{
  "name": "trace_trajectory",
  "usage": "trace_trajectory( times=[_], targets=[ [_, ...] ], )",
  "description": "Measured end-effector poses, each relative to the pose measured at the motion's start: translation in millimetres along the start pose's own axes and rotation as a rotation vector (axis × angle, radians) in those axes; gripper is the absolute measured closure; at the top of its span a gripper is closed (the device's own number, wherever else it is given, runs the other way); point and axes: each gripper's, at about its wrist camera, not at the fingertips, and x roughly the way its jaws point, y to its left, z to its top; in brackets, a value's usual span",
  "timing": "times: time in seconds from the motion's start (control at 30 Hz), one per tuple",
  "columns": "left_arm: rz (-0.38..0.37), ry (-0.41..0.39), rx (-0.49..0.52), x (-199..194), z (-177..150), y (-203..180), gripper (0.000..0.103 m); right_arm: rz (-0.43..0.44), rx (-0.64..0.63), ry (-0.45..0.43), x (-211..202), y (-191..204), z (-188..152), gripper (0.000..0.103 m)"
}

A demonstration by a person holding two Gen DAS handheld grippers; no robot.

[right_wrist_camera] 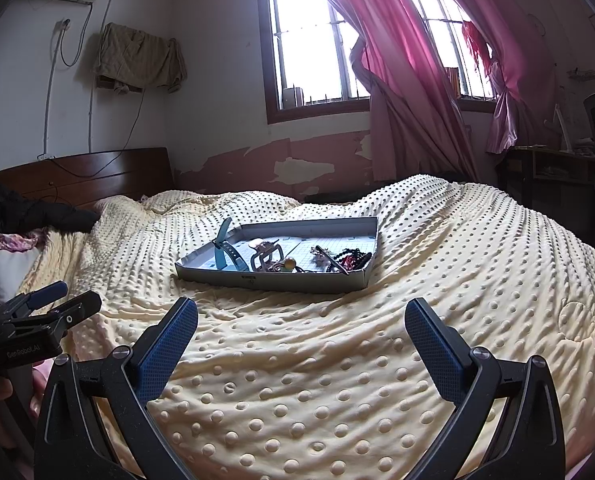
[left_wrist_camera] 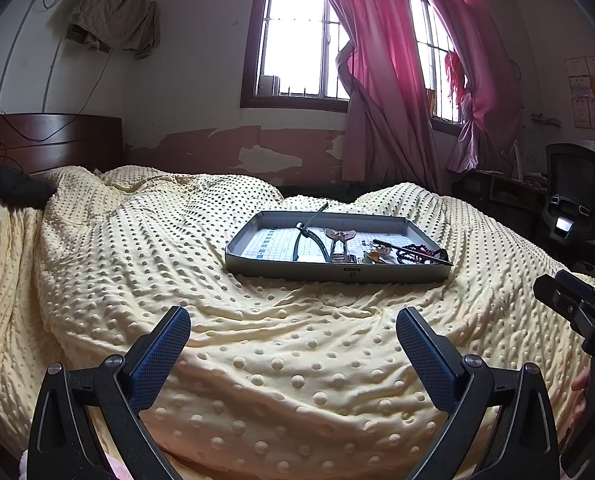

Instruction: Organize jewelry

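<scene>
Both empty, jaws spread wide: left gripper, right gripper. Ahead of each on the blanket, grey tray holding jumbled jewelry. Best approached low, singling one piece.

I read "GenRobot.AI" in pale letters on the black body of the left gripper, at the lower left of my right wrist view. The tray carries a small mark on its front wall, too small to read. Papers on the wall at upper right stay illegible.
</scene>
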Motion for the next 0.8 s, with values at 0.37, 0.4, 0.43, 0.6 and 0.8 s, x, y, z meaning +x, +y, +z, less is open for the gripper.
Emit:
trace_trajectory(
  times=[0.37, 0.4, 0.43, 0.6, 0.8],
  targets=[
    [-0.001, 0.000, -0.001, 0.3, 0.0, -0.2, 0.000, -0.001, 0.005, 0.006, 1.1, -1.2, 0.7, 0.001],
    [-0.002, 0.000, -0.001, 0.3, 0.1, 0.6, 0.000, -0.002, 0.004, 0.006, 1.1, -1.1, 0.5, 0.001],
    [-0.001, 0.000, -0.001, 0.3, 0.0, -0.2, 0.000, -0.002, 0.004, 0.006, 1.4, -1.5, 0.8, 0.001],
    [-0.001, 0.001, -0.001, 0.6, 0.1, 0.6, 0.000, -0.002, 0.005, 0.006, 1.4, -1.4, 0.6, 0.001],
    [-0.002, 0.000, -0.001, 0.6, 0.4, 0.1, 0.000, -0.002, 0.003, 0.006, 1.4, -1.5, 0.7, 0.001]
  ],
)
